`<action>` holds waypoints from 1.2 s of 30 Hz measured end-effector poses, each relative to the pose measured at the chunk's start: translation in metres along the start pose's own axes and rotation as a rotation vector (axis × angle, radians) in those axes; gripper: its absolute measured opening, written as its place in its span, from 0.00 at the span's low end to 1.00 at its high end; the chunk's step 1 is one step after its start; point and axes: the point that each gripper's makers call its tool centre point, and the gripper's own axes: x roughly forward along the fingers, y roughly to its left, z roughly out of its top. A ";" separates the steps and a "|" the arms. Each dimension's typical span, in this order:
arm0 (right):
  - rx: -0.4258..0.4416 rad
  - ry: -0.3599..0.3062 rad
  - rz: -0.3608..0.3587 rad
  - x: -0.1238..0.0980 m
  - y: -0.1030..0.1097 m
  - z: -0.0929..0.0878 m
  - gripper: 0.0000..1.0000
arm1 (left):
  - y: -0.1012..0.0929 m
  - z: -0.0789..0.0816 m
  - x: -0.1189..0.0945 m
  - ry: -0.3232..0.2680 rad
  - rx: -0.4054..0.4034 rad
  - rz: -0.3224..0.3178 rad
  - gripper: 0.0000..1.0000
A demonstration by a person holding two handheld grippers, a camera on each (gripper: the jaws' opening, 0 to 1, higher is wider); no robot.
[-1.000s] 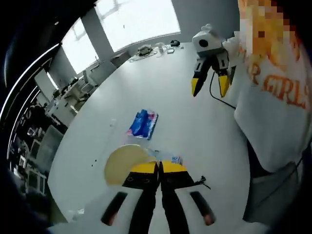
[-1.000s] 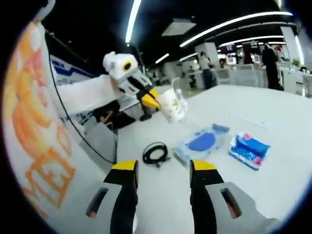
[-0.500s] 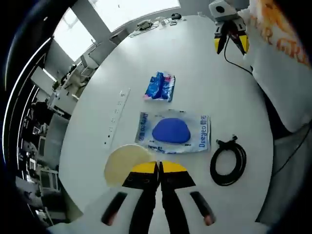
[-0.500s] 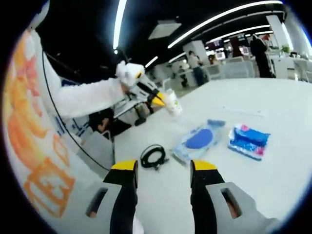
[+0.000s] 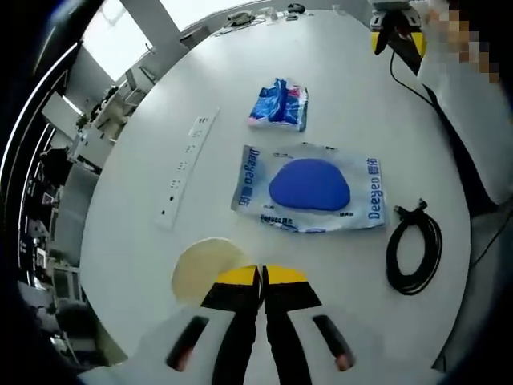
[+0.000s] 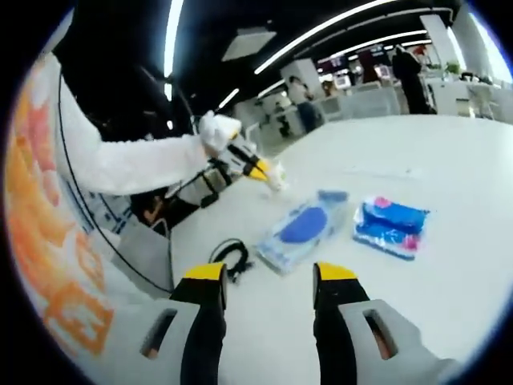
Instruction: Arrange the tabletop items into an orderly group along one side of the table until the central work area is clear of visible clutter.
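Note:
My left gripper (image 5: 262, 277) is shut on the rim of a cream paper cup (image 5: 205, 269), held high above the white table (image 5: 136, 241). Below lie a clear bag with a blue pad (image 5: 309, 187), a blue tissue packet (image 5: 280, 104), a coiled black cable (image 5: 414, 250) and a white power strip (image 5: 186, 169). My right gripper (image 6: 269, 277) stands open with nothing between its fingers; it also appears far off as the right gripper (image 5: 397, 30). Ahead of it are the cable (image 6: 228, 258), the bag (image 6: 303, 227), the packet (image 6: 390, 227), and the left gripper (image 6: 250, 165) with the cup (image 6: 276, 177).
A person's white sleeve (image 6: 132, 164) and a shirt with orange lettering (image 6: 44, 241) stand along the table's side. A thin black cord (image 5: 413, 76) trails from the right gripper. Small items (image 5: 240, 18) sit at the table's far edge. Desks and people are beyond.
My left gripper has risen with the cup, so the bag, cable and power strip have come into its view. In the right gripper view the left gripper now looks farther off.

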 end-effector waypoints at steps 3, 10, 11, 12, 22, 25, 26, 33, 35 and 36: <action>-0.004 0.014 -0.003 0.003 -0.006 0.002 0.41 | 0.004 -0.009 0.006 0.028 -0.007 -0.006 0.00; -0.005 0.023 -0.004 0.009 -0.014 0.006 0.42 | 0.006 -0.022 0.018 0.035 -0.042 -0.025 0.00; -0.003 0.023 -0.005 0.009 -0.015 0.005 0.43 | 0.005 -0.024 0.020 0.046 -0.037 -0.029 0.00; -0.002 0.024 -0.005 0.009 -0.015 0.005 0.43 | 0.005 -0.025 0.021 0.050 -0.037 -0.030 0.00; 0.018 0.061 -0.017 0.004 -0.017 -0.011 0.43 | 0.009 -0.028 0.026 0.048 -0.060 -0.029 0.00; 0.020 0.063 -0.021 0.003 -0.018 -0.011 0.43 | 0.008 -0.029 0.025 0.044 -0.072 -0.028 0.00; 0.020 0.061 -0.022 0.003 -0.018 -0.011 0.43 | 0.007 -0.030 0.025 0.049 -0.077 -0.030 0.00; 0.023 0.054 -0.025 0.005 -0.019 -0.007 0.42 | 0.008 -0.032 0.021 0.055 -0.102 0.000 0.10; 0.019 0.053 -0.022 0.005 -0.016 -0.007 0.42 | 0.010 -0.030 0.019 0.046 -0.119 0.014 0.13; 0.018 0.052 -0.021 0.005 -0.015 -0.007 0.42 | 0.010 -0.028 0.016 0.042 -0.120 0.022 0.14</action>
